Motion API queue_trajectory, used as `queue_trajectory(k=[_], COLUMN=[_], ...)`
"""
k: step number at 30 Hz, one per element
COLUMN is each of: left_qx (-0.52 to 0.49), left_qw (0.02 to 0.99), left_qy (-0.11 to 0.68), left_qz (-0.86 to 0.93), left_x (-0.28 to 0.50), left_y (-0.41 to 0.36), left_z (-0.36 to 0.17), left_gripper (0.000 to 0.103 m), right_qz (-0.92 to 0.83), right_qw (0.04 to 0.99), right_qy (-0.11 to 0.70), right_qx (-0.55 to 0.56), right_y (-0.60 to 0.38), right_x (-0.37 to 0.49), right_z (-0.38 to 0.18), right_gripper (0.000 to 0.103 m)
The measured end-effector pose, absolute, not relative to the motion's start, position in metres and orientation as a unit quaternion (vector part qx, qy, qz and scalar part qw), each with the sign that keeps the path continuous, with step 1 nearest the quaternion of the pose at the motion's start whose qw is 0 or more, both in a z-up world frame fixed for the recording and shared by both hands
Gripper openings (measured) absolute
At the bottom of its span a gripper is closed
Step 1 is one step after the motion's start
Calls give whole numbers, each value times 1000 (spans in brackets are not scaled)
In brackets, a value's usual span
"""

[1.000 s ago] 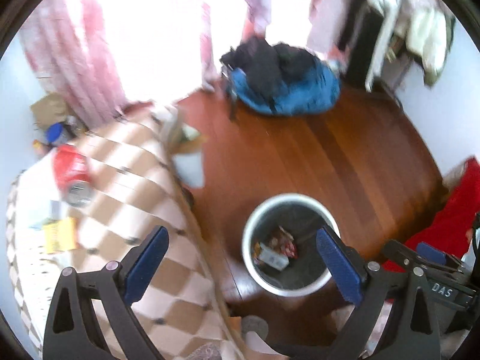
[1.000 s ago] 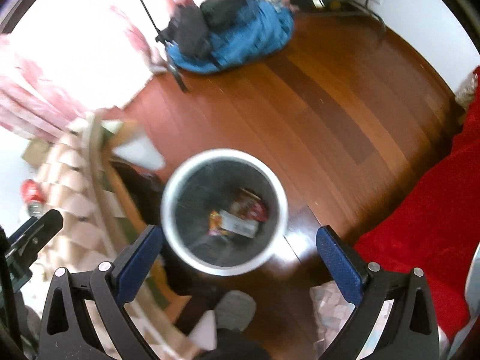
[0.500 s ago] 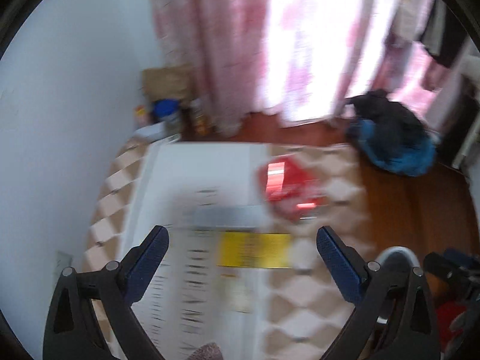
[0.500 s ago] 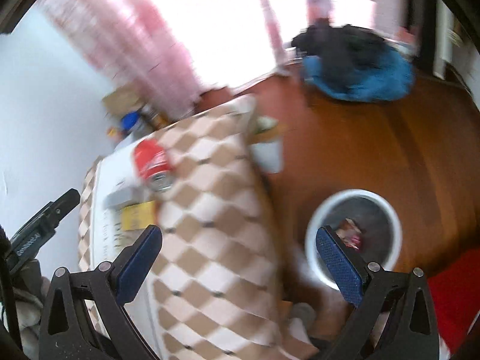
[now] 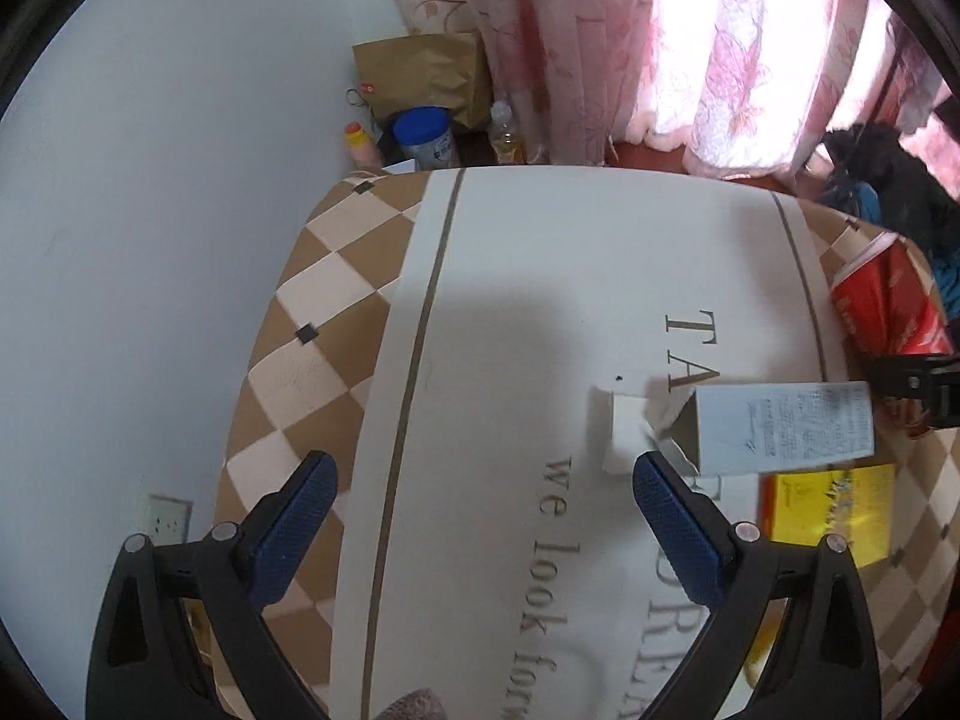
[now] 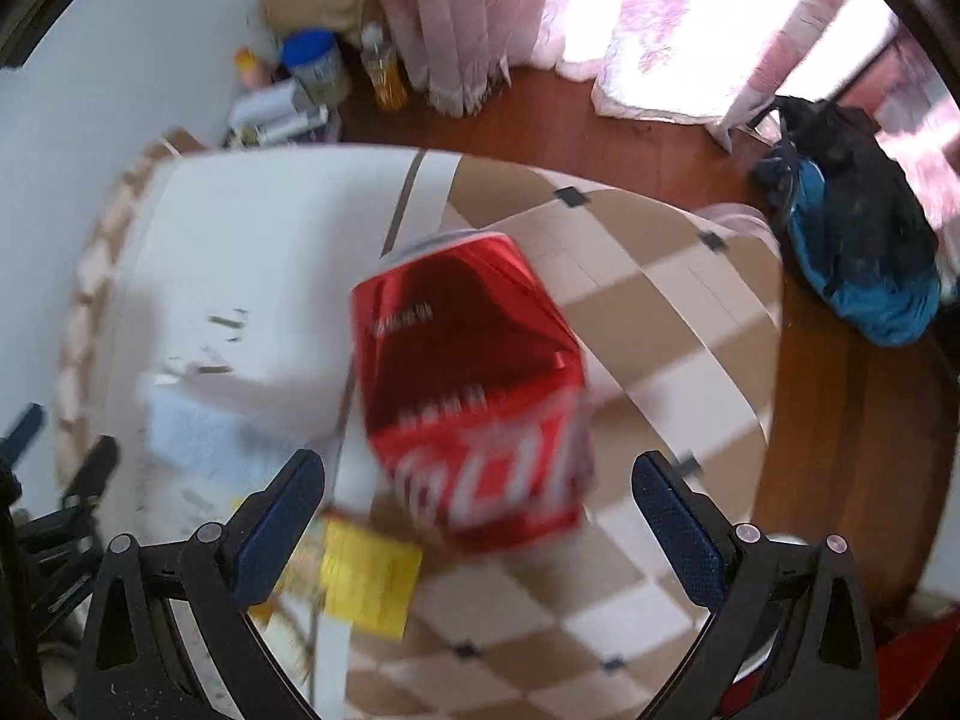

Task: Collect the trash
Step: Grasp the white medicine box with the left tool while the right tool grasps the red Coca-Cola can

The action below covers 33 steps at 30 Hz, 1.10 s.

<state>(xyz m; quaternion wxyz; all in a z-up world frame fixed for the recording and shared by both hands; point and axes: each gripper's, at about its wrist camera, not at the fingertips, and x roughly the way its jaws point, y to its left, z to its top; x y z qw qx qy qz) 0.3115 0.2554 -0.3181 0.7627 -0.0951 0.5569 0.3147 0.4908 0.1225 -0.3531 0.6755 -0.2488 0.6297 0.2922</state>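
A crushed red soda can (image 6: 474,396) lies on the table's checkered cloth (image 6: 660,312), just beyond and between the fingers of my open right gripper (image 6: 478,510). The can (image 5: 888,306) also shows at the right edge of the left wrist view. A small white carton (image 5: 774,429) with an opened end lies beside a yellow packet (image 5: 828,510); the packet (image 6: 369,582) sits near my right gripper's left finger. My left gripper (image 5: 483,513) is open and empty over the white printed centre of the cloth (image 5: 540,300), the carton just past its right finger.
Behind the table, by the white wall, stand a brown paper bag (image 5: 420,72), a blue-lidded jar (image 5: 423,135) and bottles (image 6: 384,69). Pink curtains (image 5: 690,42) hang at the back. A blue and black backpack (image 6: 852,240) lies on the wooden floor (image 6: 840,450) at right.
Both grippers swung away from the white bin on the floor and came over the table. The can, carton and yellow packet are now much closer; both stay open.
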Motion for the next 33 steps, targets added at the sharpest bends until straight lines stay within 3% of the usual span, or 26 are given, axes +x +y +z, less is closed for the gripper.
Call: queue_trajectory(k=[2, 4, 5, 12, 21, 23, 24, 26, 27, 28, 33], left_qx=[-86, -69, -55, 76, 86, 94, 98, 82, 63, 50, -43], left_qw=[768, 777, 783, 782, 746, 739, 736, 739, 745, 747, 752], left_qy=[558, 558, 558, 609, 659, 666, 668, 668, 663, 663, 653], left_qz=[303, 283, 270, 108, -40, -46, -42, -40, -34, -23, 82], left_x=[317, 325, 329, 370, 397, 399, 399, 400, 402, 405, 413], left_y=[253, 247, 242, 194, 160, 154, 153, 156, 161, 165, 205], left_z=[-316, -311, -308, -318, -327, -334, -337, -338, -335, -333, -328], left_gripper=[101, 101, 101, 101, 96, 88, 78, 72, 52, 44, 40], right_qz=[295, 298, 301, 290, 278, 279, 280, 280, 279, 279, 278], right_qw=[666, 659, 661, 672, 665, 663, 663, 663, 664, 665, 678], right_qy=[641, 651, 650, 656, 679, 680, 679, 678, 677, 676, 665], right_qx=[-241, -232, -222, -184, -143, -143, -145, -149, -150, -151, -141], right_y=[128, 130, 128, 70, 10, 9, 8, 7, 7, 8, 15], right_x=[496, 501, 504, 508, 510, 511, 511, 511, 511, 511, 505], right_z=[-363, -371, -372, -367, -382, -383, -383, -384, -384, -384, -380], right_gripper=[100, 80, 79, 78, 78, 78, 78, 78, 78, 78, 78])
